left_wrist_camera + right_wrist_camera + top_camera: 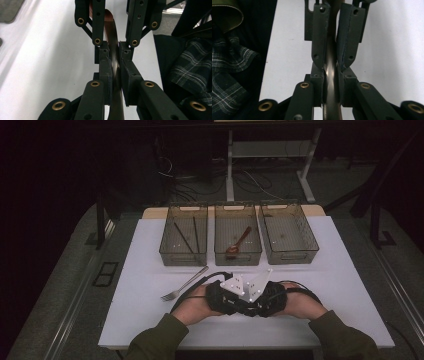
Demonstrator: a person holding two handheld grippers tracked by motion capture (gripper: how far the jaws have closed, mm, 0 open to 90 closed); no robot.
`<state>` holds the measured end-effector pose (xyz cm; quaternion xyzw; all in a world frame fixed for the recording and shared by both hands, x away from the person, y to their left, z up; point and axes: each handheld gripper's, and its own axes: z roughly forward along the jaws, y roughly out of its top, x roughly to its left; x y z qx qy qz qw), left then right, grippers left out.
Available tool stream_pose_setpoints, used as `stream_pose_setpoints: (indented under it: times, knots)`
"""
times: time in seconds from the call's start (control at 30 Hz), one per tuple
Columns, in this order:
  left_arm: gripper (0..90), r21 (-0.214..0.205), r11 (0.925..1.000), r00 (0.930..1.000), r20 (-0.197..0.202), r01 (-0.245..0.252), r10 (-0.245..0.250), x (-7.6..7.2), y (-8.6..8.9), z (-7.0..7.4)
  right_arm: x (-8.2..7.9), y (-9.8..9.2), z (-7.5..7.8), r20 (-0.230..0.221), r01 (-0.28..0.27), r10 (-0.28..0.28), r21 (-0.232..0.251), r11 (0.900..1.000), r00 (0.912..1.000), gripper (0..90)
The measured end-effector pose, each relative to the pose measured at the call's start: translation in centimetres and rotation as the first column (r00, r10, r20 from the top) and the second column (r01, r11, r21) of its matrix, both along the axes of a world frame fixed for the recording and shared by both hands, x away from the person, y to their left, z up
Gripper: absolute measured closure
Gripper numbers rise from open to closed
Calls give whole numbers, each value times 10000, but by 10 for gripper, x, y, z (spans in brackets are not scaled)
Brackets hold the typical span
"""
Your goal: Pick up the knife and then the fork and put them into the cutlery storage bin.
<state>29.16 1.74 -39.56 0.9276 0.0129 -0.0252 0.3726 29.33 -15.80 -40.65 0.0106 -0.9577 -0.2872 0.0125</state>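
- While both forearms rest on it from the 6 o'clock edge, the white table (pixel 140 285) is seen spanning most of the high view, with a dark floor around it.
- Three clear bins are lined up toward 12 o'clock: the left bin (pixel 183 236) is seen to hold two dark chopsticks (pixel 185 238), the middle bin (pixel 238 236) a brown spoon (pixel 239 241), and the right bin (pixel 289 234) lies at 1 o'clock of the hands.
- The left gripper (pixel 225 296) and the right gripper (pixel 265 295) are held tip to tip near 6 o'clock, each topped by a grey plate, and black cables are trailed around them.
- A metal fork (pixel 184 283) is laid on the table at 10 o'clock of the grippers, its tines pointed toward 8 o'clock.
- In the left gripper view, the jaws of the left gripper (pixel 115 66) are seen pressed onto a slim dark-brown utensil handle (pixel 113 47), which runs between them toward 12 o'clock; the other gripper's jaws are closed on it farther up.
- In the right gripper view, the right gripper (pixel 331 77) is likewise pinched on the same glossy handle (pixel 331 75).
- What kind of utensil is held cannot be told.
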Motion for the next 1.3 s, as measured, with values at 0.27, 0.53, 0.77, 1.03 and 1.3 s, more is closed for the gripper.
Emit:
stream_pose_setpoints:
  times: [0.27,0.53,0.77,1.03,1.3]
  knots:
    - [785,-195,9998,10000,-85,41,-43,0,1,-1,-2,-1,1,-42,-47,47,40,10000,10000,777]
    - [579,-1756,9726,9883,-217,-1524,1509,6,35,18,6,-14,-4,4,375,-375,60,9993,9993,777]
    - [474,-2313,9306,9584,-370,-2836,2829,6,80,16,11,-29,-3,-181,1083,-1078,288,9937,9940,777]
    - [345,-2618,8686,9032,-319,-4208,4280,-1,115,0,16,-47,-1,-90,1725,-1723,466,9839,9850,777]
    - [194,-2944,8134,8576,-469,-5018,5121,-9,132,-19,21,-65,5,-6,2444,-2451,749,9668,9695,776]
